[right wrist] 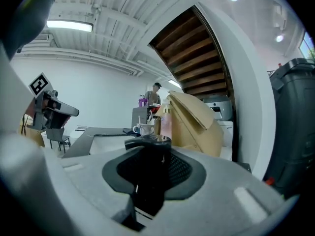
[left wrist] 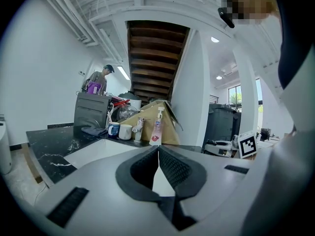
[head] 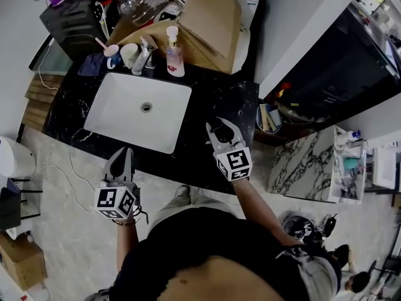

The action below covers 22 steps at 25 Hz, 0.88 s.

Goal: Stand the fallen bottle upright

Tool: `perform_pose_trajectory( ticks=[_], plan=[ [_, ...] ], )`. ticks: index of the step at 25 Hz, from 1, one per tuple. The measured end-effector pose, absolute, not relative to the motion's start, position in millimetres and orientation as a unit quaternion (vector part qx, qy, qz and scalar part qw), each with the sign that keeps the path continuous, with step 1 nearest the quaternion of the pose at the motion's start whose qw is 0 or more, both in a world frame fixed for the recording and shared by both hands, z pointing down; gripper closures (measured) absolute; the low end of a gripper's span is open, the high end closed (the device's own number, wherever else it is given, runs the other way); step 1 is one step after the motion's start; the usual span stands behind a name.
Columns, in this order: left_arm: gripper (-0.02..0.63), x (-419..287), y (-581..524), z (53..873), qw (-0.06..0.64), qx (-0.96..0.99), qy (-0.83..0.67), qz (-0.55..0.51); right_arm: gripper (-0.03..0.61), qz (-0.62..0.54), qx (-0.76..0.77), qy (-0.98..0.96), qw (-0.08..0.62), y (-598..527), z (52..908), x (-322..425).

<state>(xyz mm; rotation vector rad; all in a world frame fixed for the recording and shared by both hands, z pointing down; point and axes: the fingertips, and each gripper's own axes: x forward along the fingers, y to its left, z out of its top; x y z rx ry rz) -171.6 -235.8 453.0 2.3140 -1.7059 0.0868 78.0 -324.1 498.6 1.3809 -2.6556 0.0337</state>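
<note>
A dark bottle [right wrist: 150, 181] with a black pump cap stands upright between the jaws of my right gripper [right wrist: 152, 154], which is shut on it. In the head view that gripper [head: 219, 125] holds the bottle [head: 222, 133] over the black counter [head: 238, 99], to the right of the sink. Its base is hidden, so I cannot tell whether it touches the counter. My left gripper [head: 123, 155] hangs in front of the counter's near edge, shut with nothing in it. In the left gripper view its ribbed pads [left wrist: 170, 163] meet at the tips [left wrist: 158, 149].
A white sink [head: 125, 115] is set into the counter. Behind it stand a faucet [head: 144, 55], two mugs [head: 130, 54], a pink soap pump bottle [head: 175, 55] and a cardboard box [head: 207, 17]. A person [left wrist: 101, 80] stands at the far end.
</note>
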Motion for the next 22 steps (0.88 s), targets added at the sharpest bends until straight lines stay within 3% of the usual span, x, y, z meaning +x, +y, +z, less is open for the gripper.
perform_pose_trajectory(
  ticks=[5, 9, 22],
  plan=[
    [0.609, -162, -234, 458, 0.123, 0.805, -0.579, 0.049, 0.476, 0.007, 0.457, -0.887, 0.065, -321, 501, 78],
    [0.609, -158, -236, 459, 0.135, 0.809, -0.571, 0.037, 0.414, 0.038, 0.467, -0.882, 0.053, -318, 502, 86],
    [0.609, -114, -249, 465, 0.129, 0.848, -0.512, 0.051, 0.412, 0.047, 0.498, -0.865, 0.041, -260, 488, 116]
  ],
)
